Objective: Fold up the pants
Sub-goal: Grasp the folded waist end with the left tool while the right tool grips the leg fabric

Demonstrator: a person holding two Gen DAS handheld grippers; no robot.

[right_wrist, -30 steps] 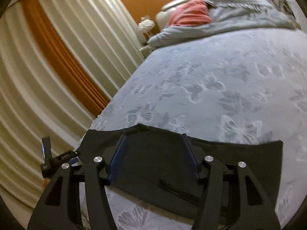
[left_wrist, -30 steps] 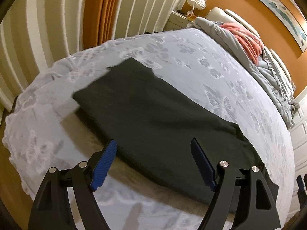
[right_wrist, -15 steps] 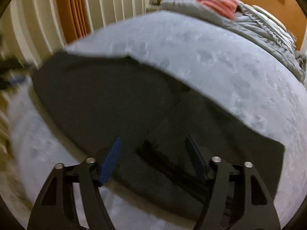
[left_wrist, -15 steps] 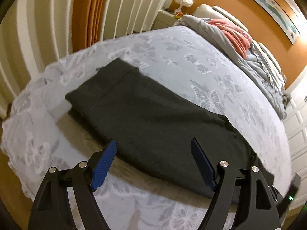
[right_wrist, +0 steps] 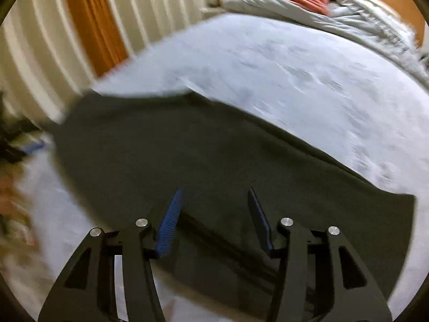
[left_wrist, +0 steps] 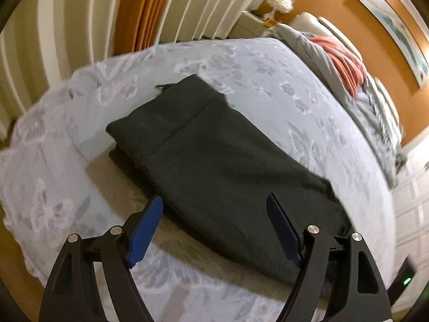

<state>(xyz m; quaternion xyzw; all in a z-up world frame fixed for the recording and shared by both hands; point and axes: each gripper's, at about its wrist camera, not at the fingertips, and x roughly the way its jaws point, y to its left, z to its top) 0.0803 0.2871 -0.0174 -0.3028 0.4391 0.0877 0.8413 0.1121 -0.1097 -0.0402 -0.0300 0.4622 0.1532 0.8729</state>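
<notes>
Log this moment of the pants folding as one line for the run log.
pants: dark, folded lengthwise on bed | left gripper: open, empty | right gripper: open, empty, over pants, view blurred

Charcoal pants (left_wrist: 214, 166) lie on a pale grey bedspread (left_wrist: 268, 75) printed with butterflies; orange curtain (left_wrist: 142, 10) at upper left.

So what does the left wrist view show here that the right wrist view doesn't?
Only the left wrist view shows the framed picture on the orange wall, the nightstand, and the open left gripper over the pants' near edge. Only the right wrist view shows the open right gripper above the pants, and it is heavily blurred. Both show the dark pants lying on the butterfly-print bedspread, the pink blanket and the curtains.
</notes>
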